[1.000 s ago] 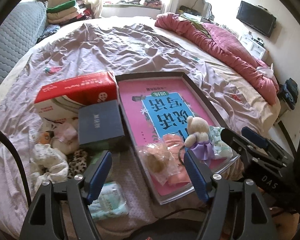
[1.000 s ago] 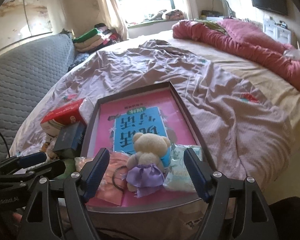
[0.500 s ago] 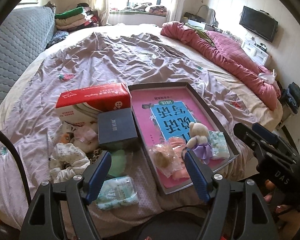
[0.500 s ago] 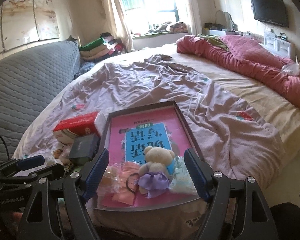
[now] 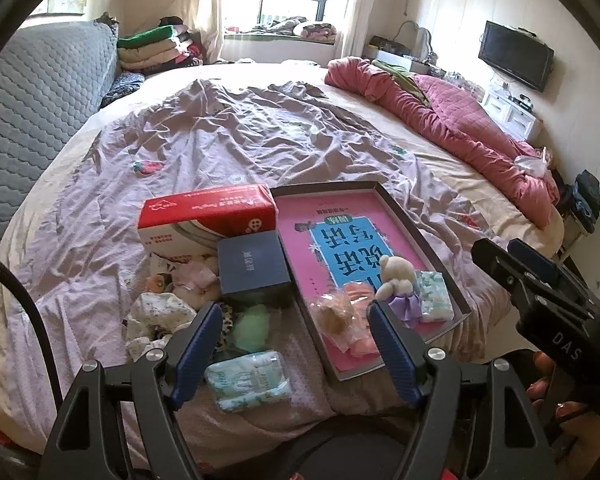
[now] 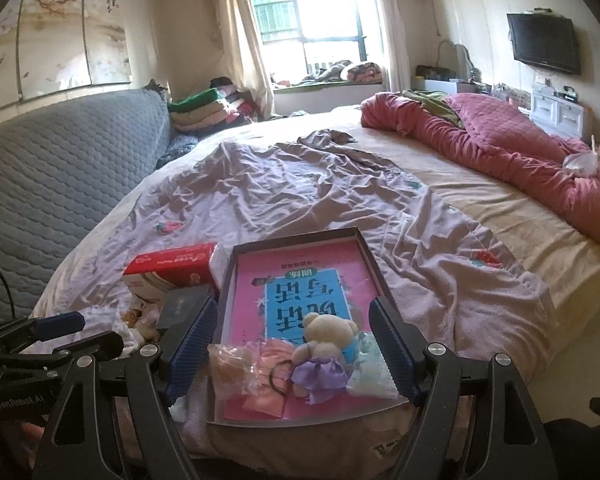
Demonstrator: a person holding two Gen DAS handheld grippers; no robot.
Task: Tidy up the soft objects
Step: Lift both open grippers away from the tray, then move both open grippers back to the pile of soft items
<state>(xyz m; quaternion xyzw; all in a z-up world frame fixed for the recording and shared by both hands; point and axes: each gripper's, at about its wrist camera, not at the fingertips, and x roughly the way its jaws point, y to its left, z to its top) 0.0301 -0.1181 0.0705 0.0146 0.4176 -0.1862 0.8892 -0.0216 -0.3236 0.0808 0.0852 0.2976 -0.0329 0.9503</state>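
Note:
A shallow dark tray [image 5: 404, 216] [image 6: 370, 256] lined with a pink book lies on the bed's near edge. In it sit a small teddy bear in a purple dress [image 5: 396, 280] [image 6: 326, 340], a clear bag with a brown item [image 5: 334, 318] [image 6: 236, 364], a pink cloth [image 5: 358, 296] and a pale tissue pack [image 5: 432, 296] [image 6: 370, 372]. Left of the tray lie another tissue pack [image 5: 250, 380], a green puff [image 5: 252, 326] and crumpled baby clothes [image 5: 160, 312]. My left gripper [image 5: 296, 348] and right gripper [image 6: 292, 348] hang open and empty above these things, touching nothing.
A red tissue box [image 5: 208, 216] and a dark blue box [image 5: 254, 266] stand left of the tray. A wrinkled mauve sheet [image 5: 228, 136] covers the round bed, a red quilt [image 5: 452, 124] lies at the right, a grey padded headboard [image 5: 32, 92] at the left.
Both grippers have risen and drawn back from the bed edge, so the tray and the loose items look smaller and lower. Nothing was taken hold of or moved.

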